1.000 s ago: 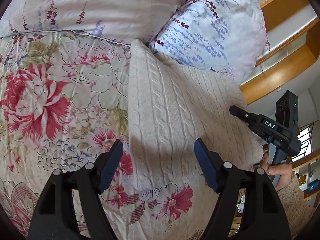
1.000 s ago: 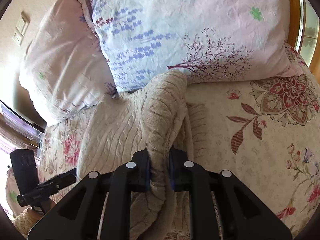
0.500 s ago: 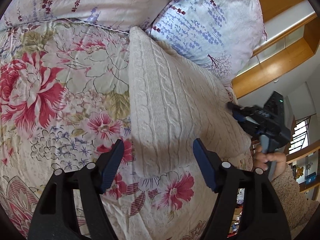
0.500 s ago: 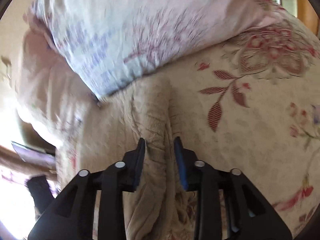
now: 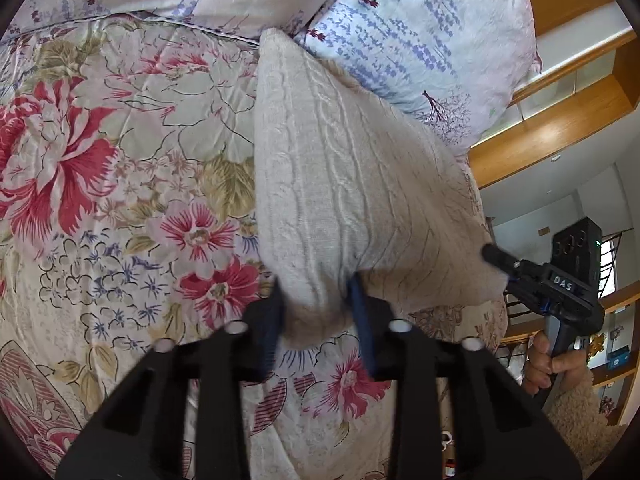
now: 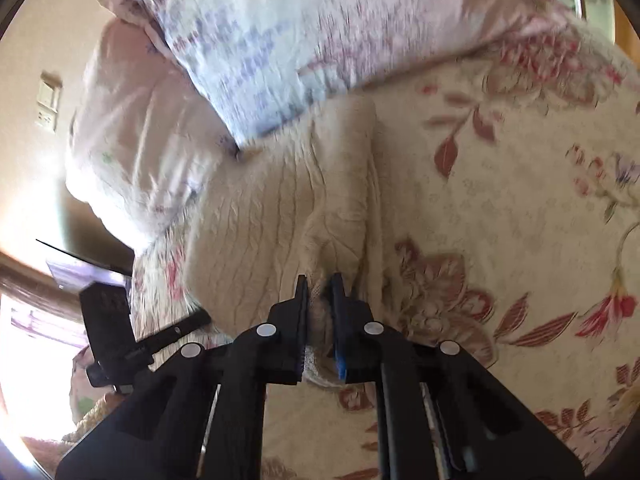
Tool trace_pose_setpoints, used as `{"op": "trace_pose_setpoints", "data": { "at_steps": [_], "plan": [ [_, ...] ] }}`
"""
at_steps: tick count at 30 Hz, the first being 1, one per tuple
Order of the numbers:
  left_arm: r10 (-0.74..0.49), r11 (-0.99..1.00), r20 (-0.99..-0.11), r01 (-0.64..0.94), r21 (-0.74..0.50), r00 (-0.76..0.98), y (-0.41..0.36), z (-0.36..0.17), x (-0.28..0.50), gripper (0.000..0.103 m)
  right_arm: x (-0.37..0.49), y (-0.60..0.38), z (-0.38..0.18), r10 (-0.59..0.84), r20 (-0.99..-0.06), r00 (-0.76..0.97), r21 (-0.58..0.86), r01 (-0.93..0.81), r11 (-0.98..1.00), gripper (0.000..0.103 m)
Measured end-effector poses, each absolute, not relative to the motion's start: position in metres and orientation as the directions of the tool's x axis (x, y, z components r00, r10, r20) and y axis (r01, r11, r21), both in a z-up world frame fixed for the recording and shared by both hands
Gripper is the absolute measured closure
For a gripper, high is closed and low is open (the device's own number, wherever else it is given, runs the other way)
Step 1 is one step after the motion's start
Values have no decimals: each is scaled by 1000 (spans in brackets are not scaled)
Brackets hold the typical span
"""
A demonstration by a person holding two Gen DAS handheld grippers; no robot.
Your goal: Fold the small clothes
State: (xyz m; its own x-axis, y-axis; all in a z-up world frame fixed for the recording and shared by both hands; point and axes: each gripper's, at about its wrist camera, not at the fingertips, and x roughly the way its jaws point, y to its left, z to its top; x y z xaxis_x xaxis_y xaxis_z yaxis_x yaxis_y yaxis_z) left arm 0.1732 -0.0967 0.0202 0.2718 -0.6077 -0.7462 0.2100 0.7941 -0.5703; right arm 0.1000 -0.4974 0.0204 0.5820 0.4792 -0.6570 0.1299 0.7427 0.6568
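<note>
L tool [image 5: 316, 308], wide apart 1 s ago, now closing on cream knit sweater's [image 5: 344, 184] near corner. R tool [image 6: 319, 300] clenched on its other edge; sweater on floral bed [image 5: 120, 168].

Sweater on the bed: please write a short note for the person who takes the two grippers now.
Left gripper: jaws closing on the near corner of the sweater; knit is between the pads.
Right gripper: shut on a bunched fold at the sweater's other near corner.
Sweater lies on the quilt, its far end against the pillows.
Done: the sweater is already narrowed, one sleeve laid along its right side, both near corners taken.
Left: probably lift the near edge toward the pillows to fold it in half, then release and smooth.
</note>
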Motion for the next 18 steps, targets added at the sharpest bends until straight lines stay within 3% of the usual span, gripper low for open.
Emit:
{"op": "trace_pose_setpoints", "data": {
  "at_steps": [3,6,18],
  "plan": [
    [-629,777,-727,217,-590,275,-93,24,173,84,92,-506,40,433,-620,654,643,108,758,95],
    [-635,772,-721,241,-587,277,-91,29,168,86,87,-511,42,382,-649,658,593,122,796,100],
    [-574,815,-775,275,-509,265,-97,14,168,82,86,-501,-14,397,-735,549,575,196,794,99]
  ]
}}
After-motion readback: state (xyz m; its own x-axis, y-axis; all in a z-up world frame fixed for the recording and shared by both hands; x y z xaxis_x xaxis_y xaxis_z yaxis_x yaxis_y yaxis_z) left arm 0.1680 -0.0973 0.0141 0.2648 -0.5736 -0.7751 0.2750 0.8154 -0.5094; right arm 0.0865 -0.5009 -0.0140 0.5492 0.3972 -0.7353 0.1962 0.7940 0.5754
